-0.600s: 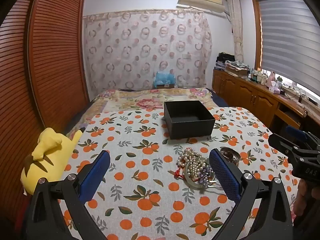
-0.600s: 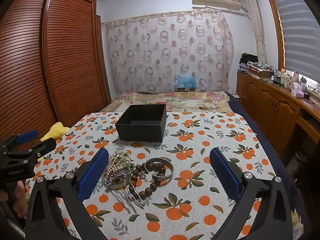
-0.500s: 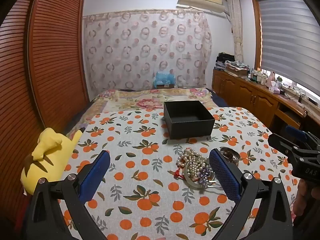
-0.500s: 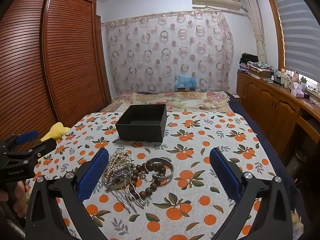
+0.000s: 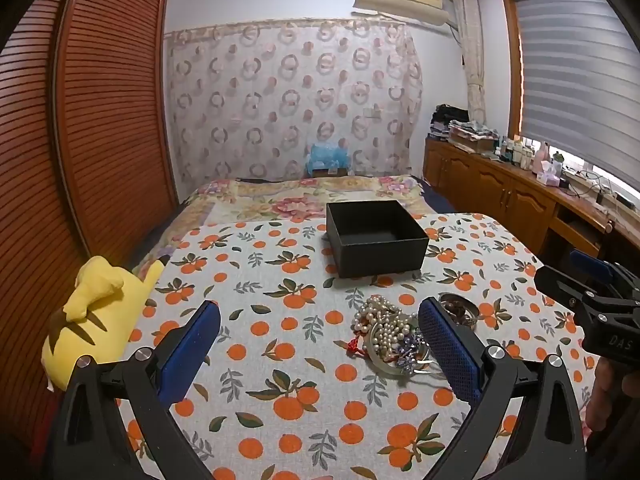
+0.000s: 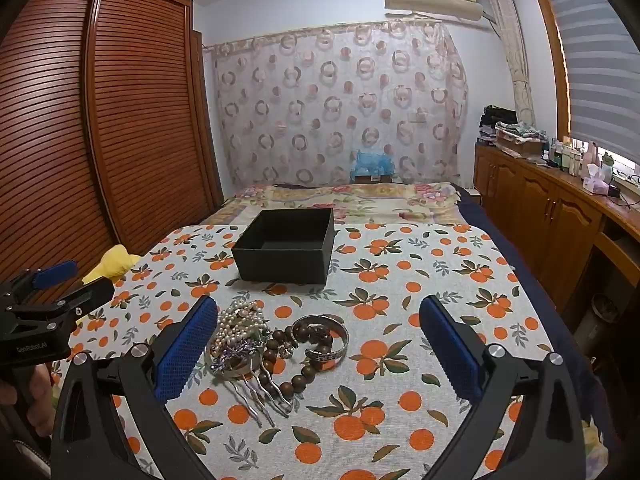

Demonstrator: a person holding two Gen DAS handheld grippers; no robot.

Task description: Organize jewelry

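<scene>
Jewelry pile (image 6: 272, 344): is lying in a heap on the orange-print cloth (image 6: 400, 280), in front of the black box and apart from it.
Pearl strands (image 6: 240, 320): are sitting tangled at the pile's left side, just beside the right gripper's left blue pad in its own view.
Wooden bead bracelet (image 6: 296, 380): is curling through the middle, touching a silver bangle (image 6: 332, 340).
Hair comb (image 6: 260, 392): is pointing its metal prongs toward the camera at the near edge of the pile.
Black box (image 6: 286, 246): is standing open and upright farther back on the cloth, nothing showing inside it.
Right gripper (image 6: 318, 340): is hovering over the cloth with jaws spread wide, holding nothing; the pile is lying between its pads, nearer the left one.
Left gripper (image 5: 318, 344): is hovering to the pile's left, jaws wide apart and gripping nothing; its right pad is hiding part of the pile.
Yellow plush toy (image 5: 100, 312): is lying at the cloth's left edge.
Person's hand (image 6: 32, 392): is gripping the left gripper's handle.
</scene>
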